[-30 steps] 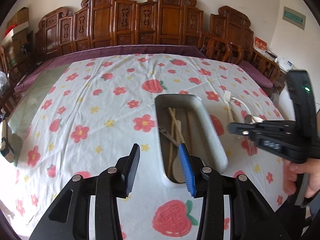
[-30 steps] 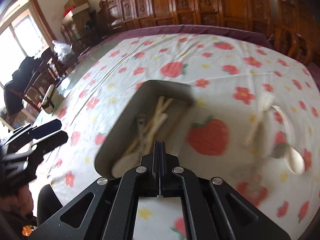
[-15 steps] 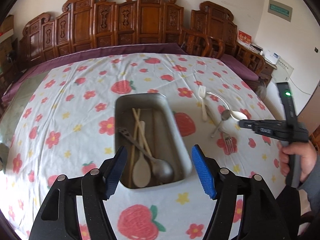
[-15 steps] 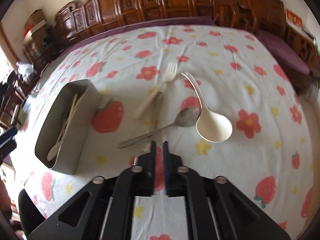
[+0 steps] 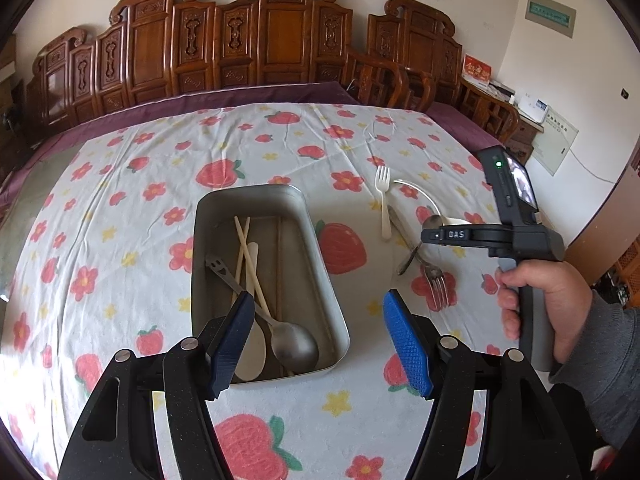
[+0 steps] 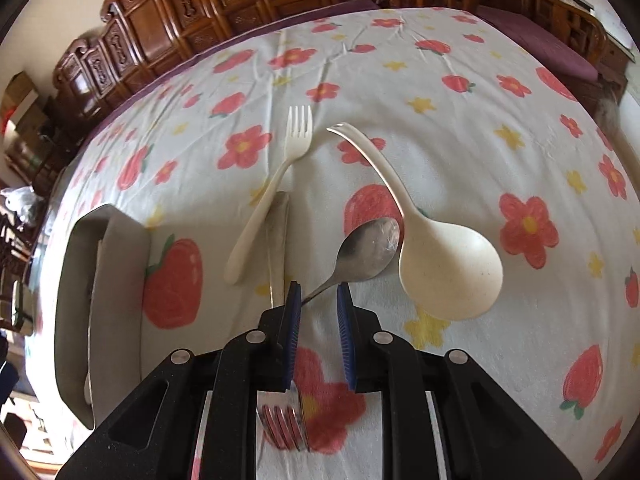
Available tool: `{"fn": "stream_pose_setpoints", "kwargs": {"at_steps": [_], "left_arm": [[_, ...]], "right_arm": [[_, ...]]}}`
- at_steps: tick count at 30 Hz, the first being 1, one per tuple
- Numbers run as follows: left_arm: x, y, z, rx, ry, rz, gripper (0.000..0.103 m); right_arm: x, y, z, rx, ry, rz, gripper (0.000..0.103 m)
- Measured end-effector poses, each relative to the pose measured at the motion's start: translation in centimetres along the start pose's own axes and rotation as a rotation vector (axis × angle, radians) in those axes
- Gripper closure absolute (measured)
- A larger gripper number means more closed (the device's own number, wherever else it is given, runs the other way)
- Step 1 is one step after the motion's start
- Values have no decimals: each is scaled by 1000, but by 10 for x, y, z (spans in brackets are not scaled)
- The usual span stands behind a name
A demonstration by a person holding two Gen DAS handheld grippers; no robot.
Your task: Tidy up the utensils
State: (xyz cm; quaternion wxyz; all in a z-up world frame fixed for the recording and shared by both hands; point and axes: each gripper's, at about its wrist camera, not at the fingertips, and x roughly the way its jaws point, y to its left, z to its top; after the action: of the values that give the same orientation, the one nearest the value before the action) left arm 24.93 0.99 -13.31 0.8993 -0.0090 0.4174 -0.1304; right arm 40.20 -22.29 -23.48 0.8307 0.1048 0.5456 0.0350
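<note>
A metal tray (image 5: 324,264) lies on the flowered cloth and holds chopsticks (image 5: 247,252), a metal spoon (image 5: 294,344) and a pale spoon (image 5: 251,354). My left gripper (image 5: 320,320) is open and empty above the tray's near end. To the right lie a cream fork (image 6: 272,196), a cream ladle spoon (image 6: 448,264), a metal spoon (image 6: 366,252) and a metal fork (image 6: 286,426). My right gripper (image 6: 318,296) is part open, its jaws either side of the metal spoon's handle, low over the cloth. It also shows in the left wrist view (image 5: 430,236).
The tray also shows at the left of the right wrist view (image 6: 76,300). Carved wooden chairs (image 5: 272,40) line the far side of the table. A purple cloth edge (image 5: 200,96) borders the back. A side table with papers (image 5: 516,104) stands at the far right.
My right gripper swung from over the tray to the loose utensils, dropped low and opened from shut. My left gripper opened wider and drew back over the tray's near end.
</note>
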Motion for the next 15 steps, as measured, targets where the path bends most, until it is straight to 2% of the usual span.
{"fn": "stream_pose_setpoints", "kwargs": {"at_steps": [3,4,5,11,15], "left_arm": [[-1,0,0,-1,-2,-4,39],[-1,1,-1,-2,-3,-6,39],[-2,2,-1,-3,-3,-8,39],[-4,5,-3,-10,-6,-14,39],[-6,7,-5,-16,-10,-19,39]], "right_arm": [[5,1,0,19,16,-28,82],[5,1,1,23,13,-39,75],[6,2,1,26,11,-48,74],[9,8,5,31,15,-90,72],[12,19,5,-5,26,-151,70]]}}
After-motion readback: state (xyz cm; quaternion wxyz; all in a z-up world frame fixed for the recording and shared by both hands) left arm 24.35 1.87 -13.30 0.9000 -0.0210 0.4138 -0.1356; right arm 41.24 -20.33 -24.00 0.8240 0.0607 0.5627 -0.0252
